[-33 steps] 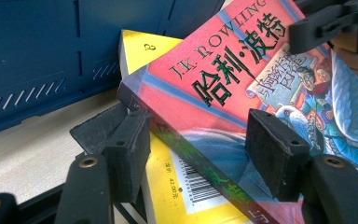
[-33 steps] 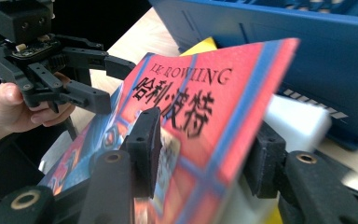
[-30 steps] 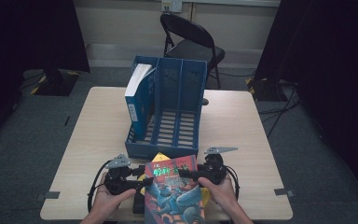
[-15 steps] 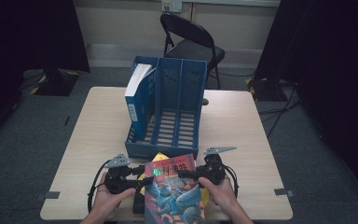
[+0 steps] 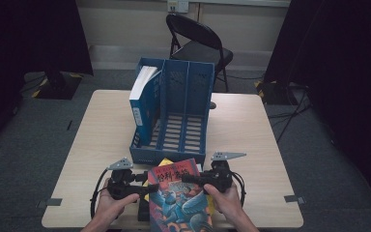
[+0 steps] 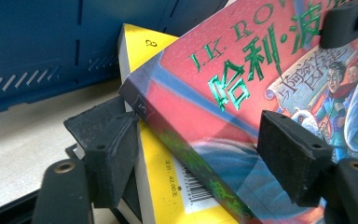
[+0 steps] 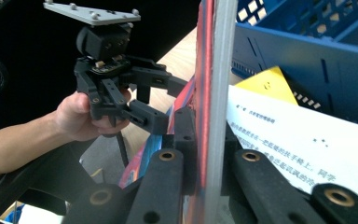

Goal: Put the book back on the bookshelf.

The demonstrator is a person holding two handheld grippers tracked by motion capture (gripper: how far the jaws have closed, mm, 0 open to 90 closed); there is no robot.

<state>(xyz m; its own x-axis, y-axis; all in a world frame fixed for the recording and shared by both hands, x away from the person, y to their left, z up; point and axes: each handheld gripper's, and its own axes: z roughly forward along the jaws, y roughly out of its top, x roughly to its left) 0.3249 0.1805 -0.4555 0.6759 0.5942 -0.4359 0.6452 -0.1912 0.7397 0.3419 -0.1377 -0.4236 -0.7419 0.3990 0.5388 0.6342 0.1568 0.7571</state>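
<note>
The red book cover [image 6: 242,88] carries "J.K. RO…" in green letters, cut off by the frame edge, and below it large green Chinese characters "哈利·波". A scroll on the cover holds small Chinese script, too fine to read. The yellow book [image 6: 168,177] beneath shows a barcode with "42.00" beside it. An open white page [image 7: 303,135] bears Chinese lines, illegible.

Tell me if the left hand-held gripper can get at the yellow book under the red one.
Probably only its edge: the left hand-held gripper is open beside it, but the red book covers most of the yellow book.
</note>
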